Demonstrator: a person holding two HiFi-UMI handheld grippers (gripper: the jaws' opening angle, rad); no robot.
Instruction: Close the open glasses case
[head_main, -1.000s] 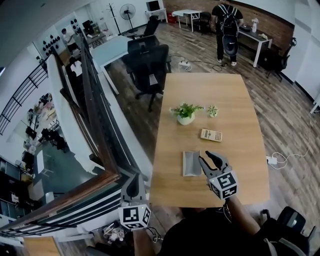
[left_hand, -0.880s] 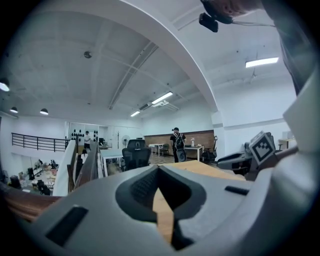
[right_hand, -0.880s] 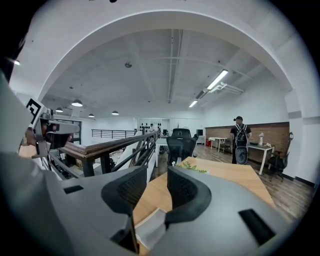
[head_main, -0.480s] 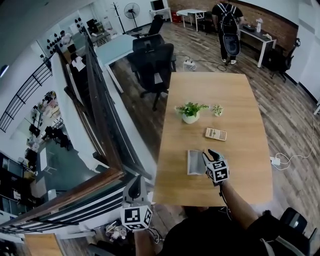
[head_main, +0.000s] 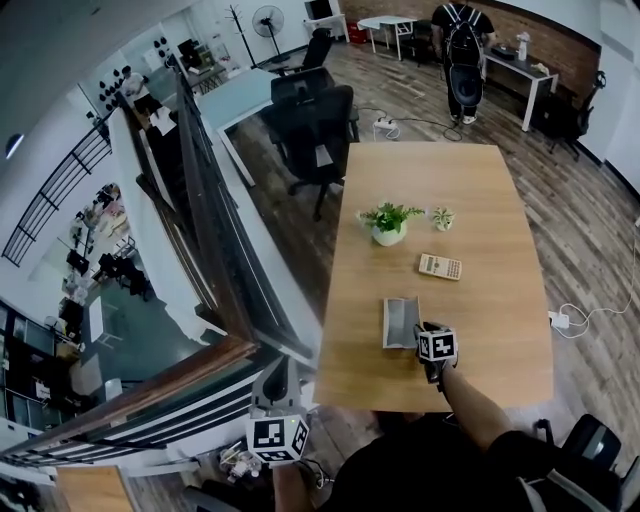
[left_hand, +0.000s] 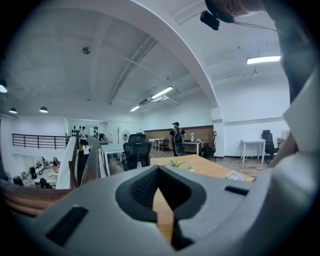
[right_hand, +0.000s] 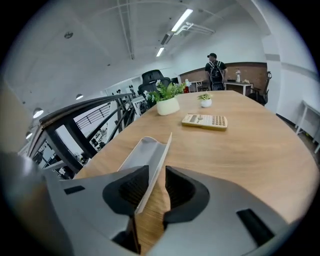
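Well, there is one glasses case (head_main: 401, 322). It lies open on the near part of the one wooden table (head_main: 480, 200), a bit left of the middle. Its long side runs from near to far, the same way as the table. The tray part lies on the left and the lid (right_hand: 159, 155) stands up on the right.

There are two grippers. The right gripper (right_hand: 156, 175) is at the near end of the case. Its jaws have just been closing, but they are apart, with the lid's thin edge between them and a gap on the right side. Only the right gripper view shows this; in the head view the marker cube (head_main: 436, 346) hides the jaws.

The left gripper (left_hand: 159, 170) has its tips together and holds nothing. The head view shows it off the table, at the near left.

Farther along the table are one calculator (head_main: 440, 266) and two plants in pots, a big plant (head_main: 388, 222) and a small plant (head_main: 441, 217) just to its right.
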